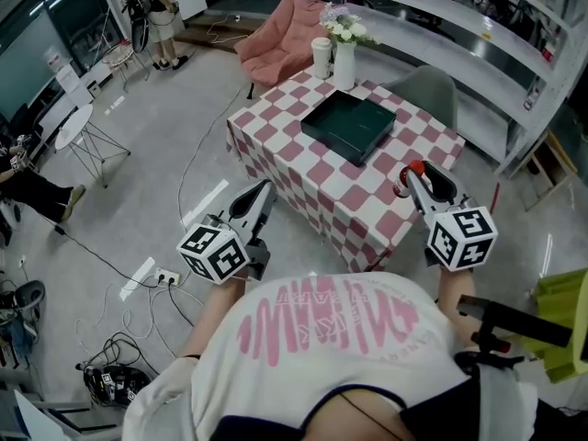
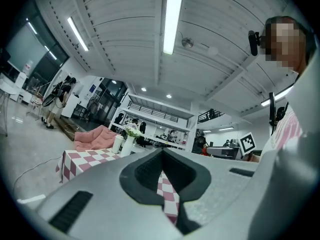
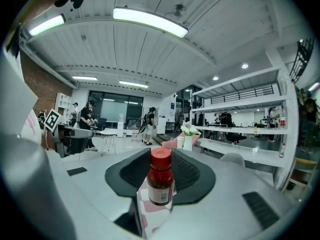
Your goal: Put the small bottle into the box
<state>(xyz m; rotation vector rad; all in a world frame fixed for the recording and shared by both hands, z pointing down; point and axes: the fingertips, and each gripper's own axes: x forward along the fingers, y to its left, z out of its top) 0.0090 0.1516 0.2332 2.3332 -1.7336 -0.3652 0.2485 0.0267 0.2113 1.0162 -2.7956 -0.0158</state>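
The small bottle (image 3: 160, 181), dark with a red cap (image 1: 415, 166), stands upright between the jaws of my right gripper (image 3: 160, 186), which is shut on it. In the head view that gripper (image 1: 411, 176) hovers over the near right corner of the pink-and-white checked table (image 1: 312, 177). The dark green box (image 1: 349, 127) lies open on the table's middle, beyond and to the left of the bottle. My left gripper (image 1: 265, 189) hangs off the table's near left side, shut and holding nothing (image 2: 162, 184).
A white vase with flowers (image 1: 344, 61) and a cup (image 1: 321, 57) stand at the table's far edge. A grey chair (image 1: 427, 90) and white shelving (image 1: 478, 35) stand behind, a pink sofa (image 1: 280, 44) beyond. Cables and a power strip (image 1: 165, 277) lie on the floor at left.
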